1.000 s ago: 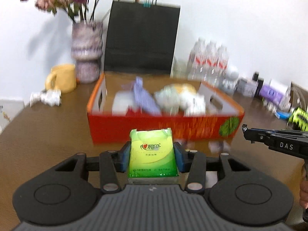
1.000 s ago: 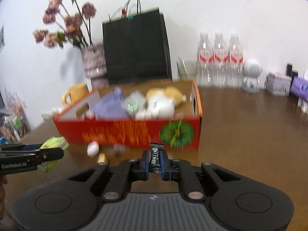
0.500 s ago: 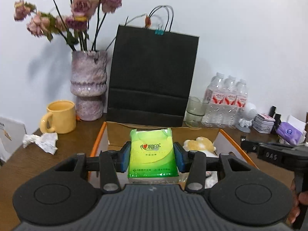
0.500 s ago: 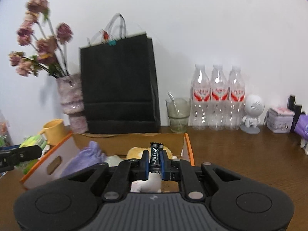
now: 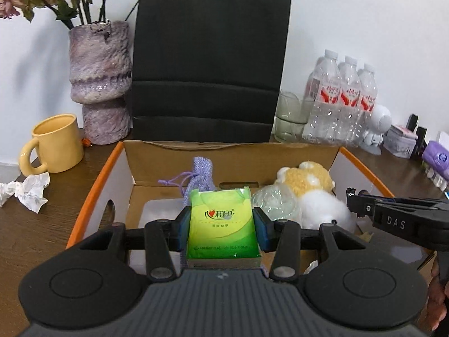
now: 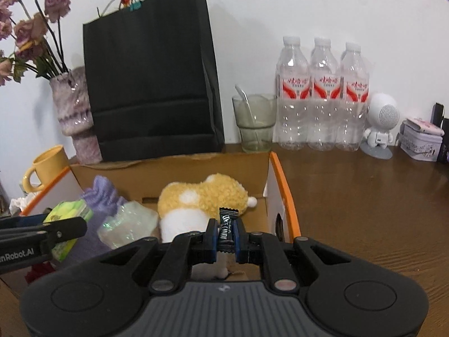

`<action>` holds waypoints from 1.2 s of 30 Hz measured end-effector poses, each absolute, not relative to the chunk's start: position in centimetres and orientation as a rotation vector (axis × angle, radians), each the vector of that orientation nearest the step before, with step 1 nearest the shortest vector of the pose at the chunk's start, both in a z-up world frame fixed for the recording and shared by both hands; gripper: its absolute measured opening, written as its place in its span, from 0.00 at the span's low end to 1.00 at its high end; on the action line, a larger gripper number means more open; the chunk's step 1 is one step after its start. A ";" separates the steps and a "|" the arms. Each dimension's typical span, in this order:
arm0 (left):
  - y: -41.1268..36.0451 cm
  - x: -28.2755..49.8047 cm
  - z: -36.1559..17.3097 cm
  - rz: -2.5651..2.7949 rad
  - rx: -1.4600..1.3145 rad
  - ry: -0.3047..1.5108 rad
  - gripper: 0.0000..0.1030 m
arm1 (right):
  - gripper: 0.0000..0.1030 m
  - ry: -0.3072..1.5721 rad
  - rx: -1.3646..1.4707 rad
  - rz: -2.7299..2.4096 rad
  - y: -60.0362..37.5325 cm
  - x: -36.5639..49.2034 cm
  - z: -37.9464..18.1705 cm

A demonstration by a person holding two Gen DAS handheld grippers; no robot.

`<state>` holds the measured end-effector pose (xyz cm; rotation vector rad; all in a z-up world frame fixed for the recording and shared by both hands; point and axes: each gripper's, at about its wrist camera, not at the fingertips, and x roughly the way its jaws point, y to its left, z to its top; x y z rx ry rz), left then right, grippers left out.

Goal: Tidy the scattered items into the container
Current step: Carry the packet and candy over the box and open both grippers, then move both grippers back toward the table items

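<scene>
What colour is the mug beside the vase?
Yellow; the mug shows best in the left wrist view.

Behind my box I see a black paper bag [image 5: 212,56] against the wall, a purple vase [image 5: 100,81] and yellow mug [image 5: 54,143] to its left, a glass [image 6: 254,122] and 3 water bottles [image 6: 322,95] to its right.

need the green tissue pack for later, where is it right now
In the left wrist view the tissue pack is clamped in the left gripper, over the box, left of the plush toy.
</scene>
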<state>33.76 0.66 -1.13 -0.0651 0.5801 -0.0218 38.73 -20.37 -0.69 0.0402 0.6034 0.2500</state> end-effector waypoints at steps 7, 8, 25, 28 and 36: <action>0.3 33.6 -1.3 -0.018 -0.048 0.583 0.52 | 0.14 0.615 0.024 0.275 -20.0 38.2 -0.6; 0.3 33.6 -1.2 -0.018 -0.047 0.582 0.56 | 0.14 0.614 0.024 0.278 -19.9 38.2 -0.5; 0.1 32.4 0.3 0.053 -0.015 0.528 1.00 | 0.97 0.570 0.066 0.297 -20.7 36.5 2.2; 0.3 32.3 0.5 0.062 -0.020 0.524 1.00 | 0.98 0.558 0.054 0.299 -20.6 36.2 2.6; 1.8 30.8 1.9 0.077 -0.070 0.503 1.00 | 1.00 0.527 0.046 0.306 -20.9 34.9 3.7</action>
